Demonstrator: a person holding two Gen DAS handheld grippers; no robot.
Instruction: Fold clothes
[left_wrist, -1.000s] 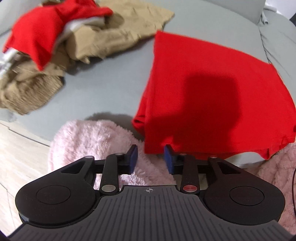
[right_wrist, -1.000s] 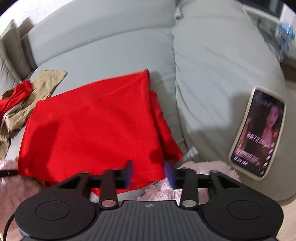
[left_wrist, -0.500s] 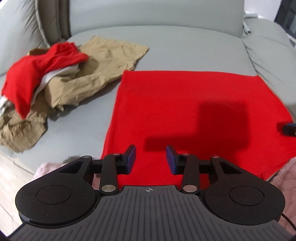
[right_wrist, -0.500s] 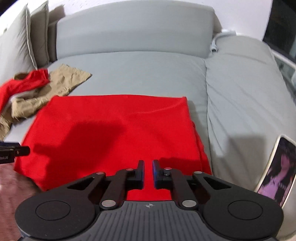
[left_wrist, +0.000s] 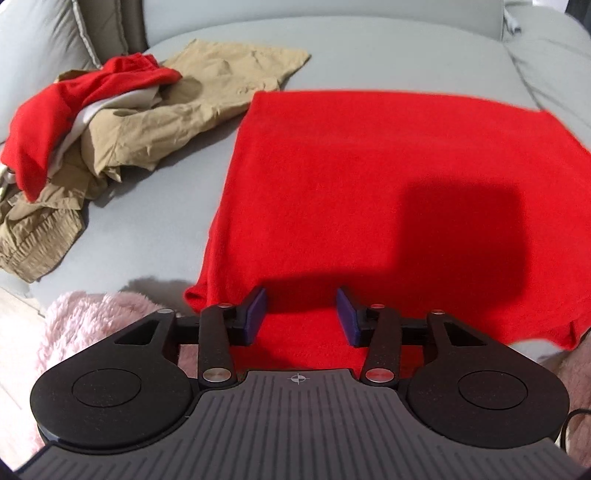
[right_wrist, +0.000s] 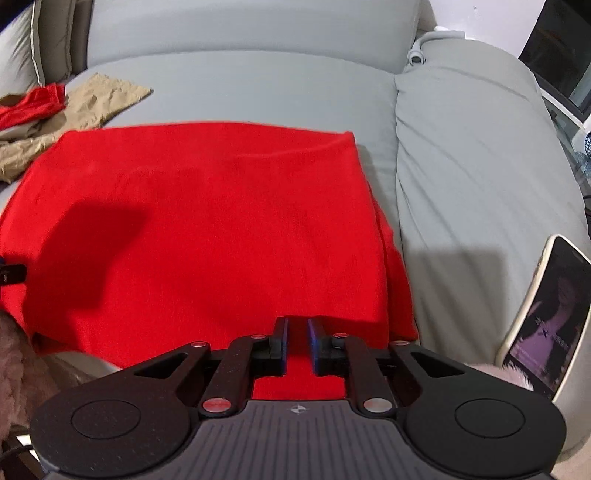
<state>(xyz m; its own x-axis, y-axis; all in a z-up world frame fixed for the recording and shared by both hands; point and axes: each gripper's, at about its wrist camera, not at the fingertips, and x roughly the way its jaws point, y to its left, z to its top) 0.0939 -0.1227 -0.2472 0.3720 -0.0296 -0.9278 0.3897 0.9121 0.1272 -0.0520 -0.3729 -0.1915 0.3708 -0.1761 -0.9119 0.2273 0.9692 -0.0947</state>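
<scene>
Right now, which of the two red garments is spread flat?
The large red garment by both grippers, spread flat on the sofa seat; the other red one is crumpled atop the tan clothes pile.

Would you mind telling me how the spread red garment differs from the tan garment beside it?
The red garment lies flat and smooth, squared into a neat rectangle; the tan garment is crumpled and heaped. The red garment lies alone, at the seat's front edge under the left tongs; the tan garment has another red piece draped over it. Both rest on the grey sofa.

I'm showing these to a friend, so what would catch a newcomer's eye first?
The big red garment spread flat on the grey sofa, right ahead of both claws. Next, the rumpled pile of tan and red clothes at far left, and the lit phone leaning at the right.
</scene>
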